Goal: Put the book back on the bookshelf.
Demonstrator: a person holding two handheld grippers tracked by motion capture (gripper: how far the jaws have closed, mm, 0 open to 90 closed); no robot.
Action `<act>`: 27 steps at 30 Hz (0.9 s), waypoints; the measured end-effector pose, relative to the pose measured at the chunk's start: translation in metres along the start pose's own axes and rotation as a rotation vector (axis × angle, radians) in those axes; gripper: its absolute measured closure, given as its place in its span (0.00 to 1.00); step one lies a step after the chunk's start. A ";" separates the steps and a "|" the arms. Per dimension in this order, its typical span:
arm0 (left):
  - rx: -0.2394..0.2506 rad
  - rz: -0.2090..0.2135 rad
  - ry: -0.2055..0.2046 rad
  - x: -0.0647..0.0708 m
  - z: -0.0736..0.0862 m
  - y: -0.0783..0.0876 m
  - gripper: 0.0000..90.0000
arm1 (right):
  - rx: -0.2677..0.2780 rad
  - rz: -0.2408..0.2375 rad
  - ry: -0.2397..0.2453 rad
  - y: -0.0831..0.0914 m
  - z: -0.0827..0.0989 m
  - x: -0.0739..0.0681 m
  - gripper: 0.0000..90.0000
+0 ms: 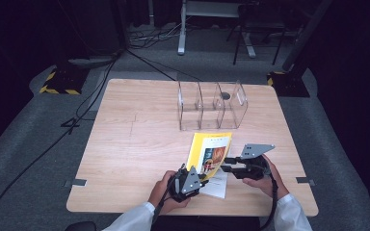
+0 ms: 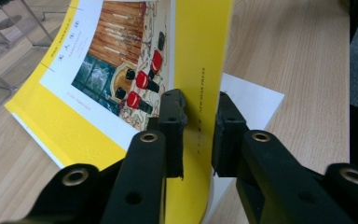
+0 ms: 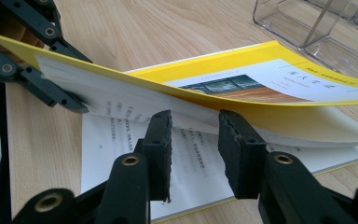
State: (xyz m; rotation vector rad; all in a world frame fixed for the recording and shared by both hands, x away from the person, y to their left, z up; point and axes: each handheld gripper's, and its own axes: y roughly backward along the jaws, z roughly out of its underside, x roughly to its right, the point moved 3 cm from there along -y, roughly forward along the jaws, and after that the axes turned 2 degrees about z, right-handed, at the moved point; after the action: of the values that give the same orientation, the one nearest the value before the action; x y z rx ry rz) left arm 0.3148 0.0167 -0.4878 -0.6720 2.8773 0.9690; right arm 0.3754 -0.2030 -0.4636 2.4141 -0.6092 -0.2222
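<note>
A yellow book (image 1: pixel 210 151) with a picture on its cover lies open near the table's front edge. Its cover (image 2: pixel 200 56) and top pages are lifted and curved upward, while the lower white pages (image 3: pixel 200 172) stay flat on the wood. My left gripper (image 2: pixel 200 98) is shut on the lifted yellow cover's edge, one pad on each face. In the high view it sits at the book's near left corner (image 1: pixel 204 180). My right gripper (image 3: pixel 195 116) stands open just under the raised pages, with nothing pinched. It reaches in from the book's right side (image 1: pixel 224 164).
A clear acrylic organizer (image 1: pixel 212 103) with three compartments stands behind the book toward the table's far side. The wooden table (image 1: pixel 135 144) spreads wide to the left. Cables and stands lie on the grey floor beyond.
</note>
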 end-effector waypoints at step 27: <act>0.029 0.074 0.044 -0.021 0.009 0.018 0.88 | -0.043 0.364 -0.104 -0.026 0.012 0.019 0.24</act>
State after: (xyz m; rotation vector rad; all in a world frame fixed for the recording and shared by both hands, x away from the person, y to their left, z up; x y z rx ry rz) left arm 0.3255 0.0427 -0.4813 -0.5964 2.9687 0.9297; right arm 0.3985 -0.2005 -0.4888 2.2120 -1.0641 -0.2037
